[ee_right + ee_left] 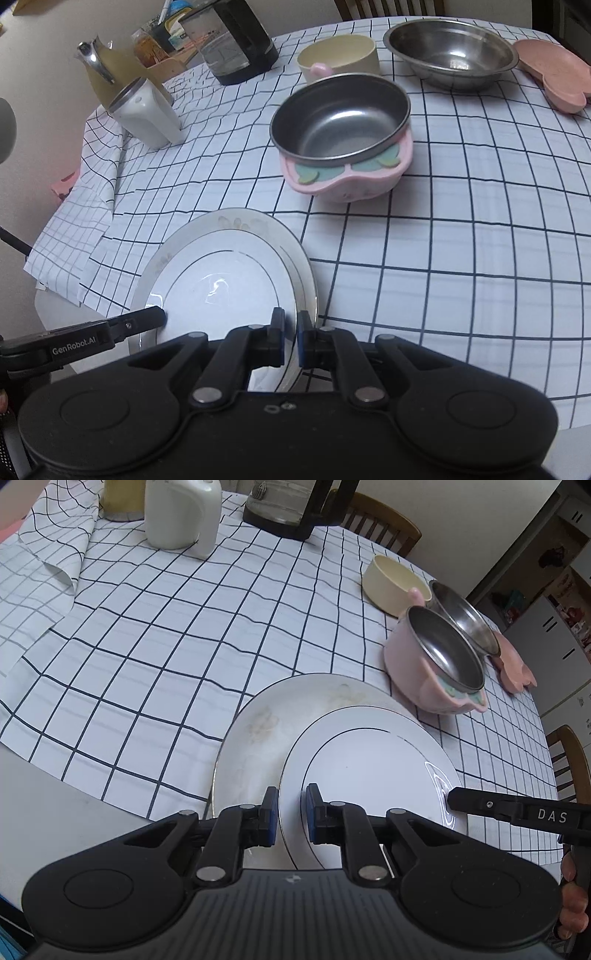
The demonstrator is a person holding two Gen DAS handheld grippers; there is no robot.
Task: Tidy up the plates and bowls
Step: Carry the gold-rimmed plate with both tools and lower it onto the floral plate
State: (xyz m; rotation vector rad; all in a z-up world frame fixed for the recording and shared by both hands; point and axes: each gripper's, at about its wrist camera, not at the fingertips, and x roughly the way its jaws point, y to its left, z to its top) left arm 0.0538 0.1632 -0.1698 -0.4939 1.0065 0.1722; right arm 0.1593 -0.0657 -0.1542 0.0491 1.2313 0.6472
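A small white plate (373,775) is being held by its rim between the left hand-held gripper (291,814) and right hand-held gripper (291,338), low in frame, over a larger plate (266,731); lowering it squarely is probably being called for next.

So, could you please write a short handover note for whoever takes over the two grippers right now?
Left gripper: shut on the small plate's left rim.
Right gripper: shut on the same plate's right rim.
The small plate sits over the large plate, near the table edge; I cannot tell whether it is fully resting.
Done, apparently: the plates are stacked.
Left: release the plate, then gather the pink-holder steel bowl, steel bowl, cream bowl and pink dish, spread out at the far side.
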